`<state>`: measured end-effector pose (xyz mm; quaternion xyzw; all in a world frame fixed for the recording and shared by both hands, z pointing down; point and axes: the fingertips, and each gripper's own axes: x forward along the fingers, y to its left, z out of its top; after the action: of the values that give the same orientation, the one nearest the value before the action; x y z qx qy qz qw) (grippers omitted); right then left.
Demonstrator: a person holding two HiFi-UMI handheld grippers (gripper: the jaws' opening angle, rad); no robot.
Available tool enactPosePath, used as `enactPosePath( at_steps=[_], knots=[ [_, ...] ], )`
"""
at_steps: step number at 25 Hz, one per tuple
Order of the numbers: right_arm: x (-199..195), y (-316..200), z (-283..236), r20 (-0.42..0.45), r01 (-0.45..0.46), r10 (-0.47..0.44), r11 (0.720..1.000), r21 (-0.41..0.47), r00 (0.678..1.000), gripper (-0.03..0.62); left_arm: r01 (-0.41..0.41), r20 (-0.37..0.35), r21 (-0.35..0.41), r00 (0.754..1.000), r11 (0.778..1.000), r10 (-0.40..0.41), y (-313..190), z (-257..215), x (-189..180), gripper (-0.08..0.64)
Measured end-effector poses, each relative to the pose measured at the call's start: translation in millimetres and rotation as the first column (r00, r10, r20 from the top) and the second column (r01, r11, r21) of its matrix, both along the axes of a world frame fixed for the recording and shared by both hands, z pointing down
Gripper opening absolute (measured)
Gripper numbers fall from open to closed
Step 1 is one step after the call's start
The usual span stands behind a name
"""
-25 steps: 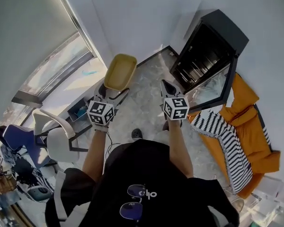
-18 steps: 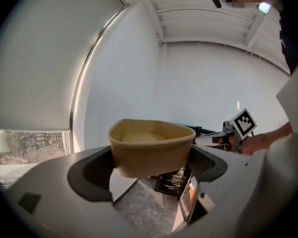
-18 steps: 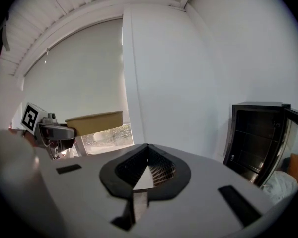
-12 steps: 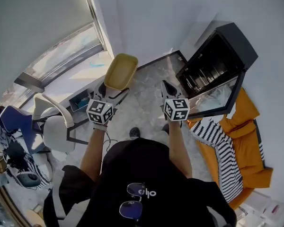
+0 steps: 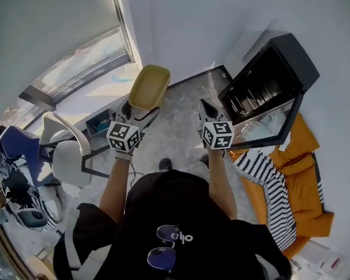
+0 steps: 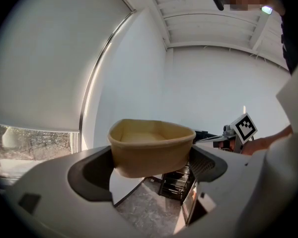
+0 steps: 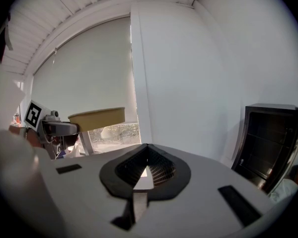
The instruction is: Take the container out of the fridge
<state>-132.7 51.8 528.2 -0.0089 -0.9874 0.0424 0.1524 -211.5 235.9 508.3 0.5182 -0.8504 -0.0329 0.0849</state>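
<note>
A tan, empty container (image 5: 147,87) is held up in front of me, and my left gripper (image 5: 138,111) is shut on its near end. In the left gripper view the container (image 6: 151,146) sits between the two dark pads (image 6: 92,175), which press on its sides. My right gripper (image 5: 208,107) is at the same height to the right, jaws closed to a point and holding nothing; its pads (image 7: 148,168) meet in its own view. The black fridge (image 5: 267,79) stands open at the right, its door (image 5: 274,128) swung out. The container (image 7: 97,118) also shows at the left of the right gripper view.
An orange cover (image 5: 308,174) and a striped black-and-white cloth (image 5: 272,182) lie on the floor by the fridge door. A white chair (image 5: 67,156) and a blue chair (image 5: 17,147) stand at the left near the window (image 5: 81,63). A white wall (image 5: 198,22) is ahead.
My view has turned, so the fridge and the window have shifted in the picture. Both grippers and the container keep the same place relative to me.
</note>
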Motion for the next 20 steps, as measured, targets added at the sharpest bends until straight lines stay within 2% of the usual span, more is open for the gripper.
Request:
enactPosePath(
  at_steps=[7, 20],
  knots=[
    [6, -14, 1, 0.009, -0.002, 0.002, 1.0, 0.0, 1.0, 0.008, -0.003, 0.009, 0.001, 1.0, 1.0, 0.003, -13, 0, 6, 0.479],
    [3, -10, 1, 0.013, 0.022, -0.022, 1.0, 0.009, 1.0, 0.008, -0.01, 0.01, -0.004, 1.0, 1.0, 0.01, -17, -2, -1, 0.479]
  ],
)
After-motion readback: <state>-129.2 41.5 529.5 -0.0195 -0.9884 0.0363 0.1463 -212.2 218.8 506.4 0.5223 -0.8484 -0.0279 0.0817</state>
